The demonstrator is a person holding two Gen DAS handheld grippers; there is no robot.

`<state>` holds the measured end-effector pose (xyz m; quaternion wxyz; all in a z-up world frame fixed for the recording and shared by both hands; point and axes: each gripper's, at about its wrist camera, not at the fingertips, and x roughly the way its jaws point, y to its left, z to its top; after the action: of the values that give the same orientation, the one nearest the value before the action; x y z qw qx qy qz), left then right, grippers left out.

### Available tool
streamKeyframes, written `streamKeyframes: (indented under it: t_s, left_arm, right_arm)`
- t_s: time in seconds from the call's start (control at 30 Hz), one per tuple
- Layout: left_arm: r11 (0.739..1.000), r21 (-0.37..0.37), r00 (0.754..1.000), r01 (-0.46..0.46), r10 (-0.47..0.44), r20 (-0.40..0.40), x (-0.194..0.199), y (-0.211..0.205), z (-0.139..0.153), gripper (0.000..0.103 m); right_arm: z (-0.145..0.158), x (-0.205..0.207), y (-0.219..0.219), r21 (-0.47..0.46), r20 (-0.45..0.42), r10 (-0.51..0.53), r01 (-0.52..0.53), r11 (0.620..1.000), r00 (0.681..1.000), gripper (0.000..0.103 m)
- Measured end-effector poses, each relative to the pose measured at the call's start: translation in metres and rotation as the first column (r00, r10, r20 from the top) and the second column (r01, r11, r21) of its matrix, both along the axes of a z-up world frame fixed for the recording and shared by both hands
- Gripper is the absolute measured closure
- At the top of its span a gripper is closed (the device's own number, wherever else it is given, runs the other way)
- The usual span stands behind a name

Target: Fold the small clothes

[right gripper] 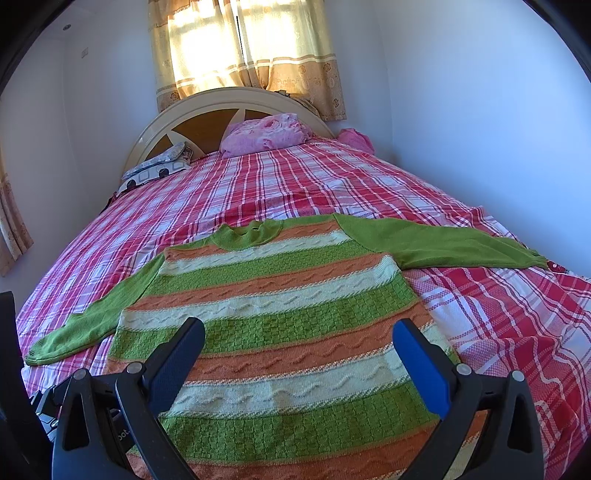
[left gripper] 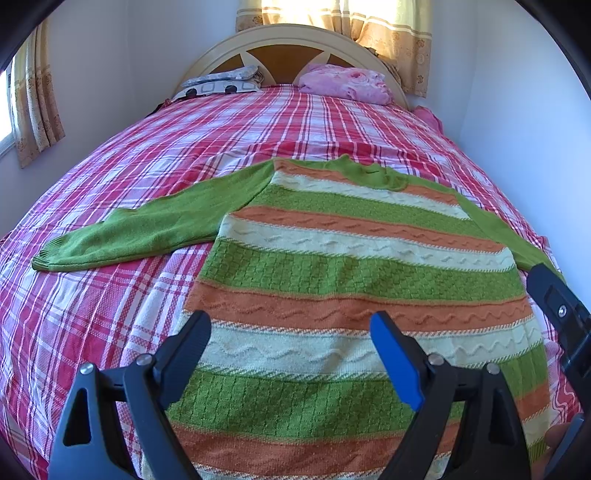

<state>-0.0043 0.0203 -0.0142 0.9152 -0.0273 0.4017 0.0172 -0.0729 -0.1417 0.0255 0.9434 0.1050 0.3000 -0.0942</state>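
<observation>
Left wrist view gives you the bed [left gripper: 122,184] first, its red and white plaid cover filling most of the frame and running up to the arched cream headboard [left gripper: 280,40] at the far end; yellow curtains [left gripper: 388,26] hang lit behind that headboard; a pink pillow [left gripper: 347,85] lies against the headboard toward the bed's right side, and a grey patterned pillow [left gripper: 218,83] toward its left side.

Your sweater [left gripper: 351,266] lies spread flat on the near half of the bed, collar pointing to the headboard, hem toward you at the foot edge; it is banded in green, orange and cream, with plain green sleeves; the one sleeve [left gripper: 147,232] reaches out toward the bed's left edge, and in the right wrist view the other sleeve [right gripper: 443,243] stretches toward the right edge, its cuff near that edge.

Your left gripper [left gripper: 291,339] hangs over the lower bands of the sweater, jaws spread wide, nothing between them; whether the fingers touch the knit you cannot tell; your right gripper [right gripper: 299,343] likewise sits above the sweater's lower bands, jaws released and wide apart, holding nothing; part of it shows black at the right edge of the left wrist view.
</observation>
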Motion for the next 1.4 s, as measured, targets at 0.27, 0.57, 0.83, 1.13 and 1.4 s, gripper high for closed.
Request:
streamKeyframes:
  t_s: [0.27, 0.57, 0.83, 1.13, 1.4]
  left_arm:
    - [1.000, 0.001, 1.000, -0.002, 0.002, -0.002, -0.0010, -0.0012, 0.0002, 0.012]
    - [1.000, 0.000, 1.000, -0.001, 0.001, -0.004, -0.0016, -0.0009, -0.0001, 0.012]
    - [1.000, 0.001, 1.000, -0.001, 0.001, -0.006, -0.0019, -0.0009, -0.0004, 0.012]
    - [1.000, 0.004, 1.000, 0.000, 0.000, -0.012, -0.0025, -0.0018, -0.0018, 0.012]
    - [1.000, 0.006, 1.000, 0.003, -0.003, -0.019, -0.0018, -0.0024, -0.0048, 0.012]
  right_arm:
    - [-0.0033, -0.0006, 0.0013, 0.001, -0.009, 0.007, -0.007, 1.000, 1.000, 0.001]
    - [-0.0032, -0.0005, 0.0020, 0.000, -0.007, 0.006, -0.006, 1.000, 1.000, 0.001]
    - [-0.0050, -0.0001, 0.0041, 0.003, -0.012, 0.010, -0.010, 1.000, 1.000, 0.001]
    - [-0.0067, -0.0005, 0.0011, 0.006, -0.017, 0.011, -0.011, 1.000, 1.000, 0.001]
    - [-0.0087, 0.0004, -0.0021, 0.012, -0.025, 0.008, -0.007, 1.000, 1.000, 0.001]
